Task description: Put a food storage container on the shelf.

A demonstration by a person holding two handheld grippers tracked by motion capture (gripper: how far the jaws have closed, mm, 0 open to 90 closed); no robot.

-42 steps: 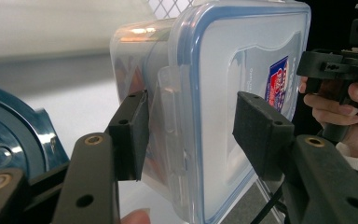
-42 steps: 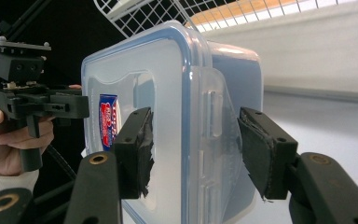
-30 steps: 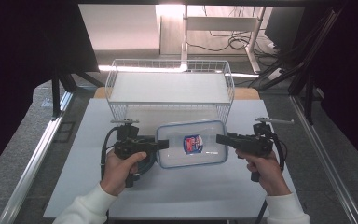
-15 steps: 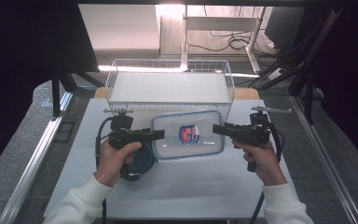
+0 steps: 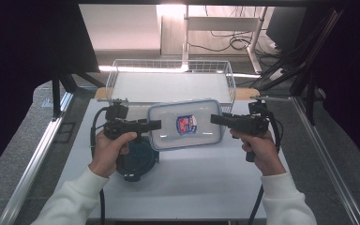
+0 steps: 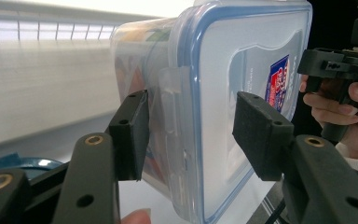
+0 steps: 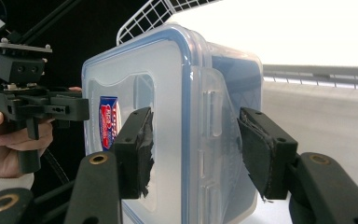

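Observation:
A clear plastic container (image 5: 185, 124) with a blue-rimmed lid and a red-and-blue label hangs above the white table top (image 5: 201, 178), carried by its two short ends. My left gripper (image 5: 158, 124) is shut on its left end; in the left gripper view the jaws (image 6: 189, 116) straddle the clasp flap of the container (image 6: 223, 60). My right gripper (image 5: 212, 119) is shut on the right end, and its pads (image 7: 137, 140) press the lid and the underside of the container (image 7: 168, 93). The container tilts slightly, with the lid facing up.
A white wire basket (image 5: 168, 65) stands just behind the container at the far edge of the table. A dark blue round object (image 5: 140, 159) lies on the table under my left hand. Metal frame rails run along both sides.
Both hands have risen and moved away from the person toward the basket, carrying the container with them. It now hangs higher and nearer the basket's front wall.

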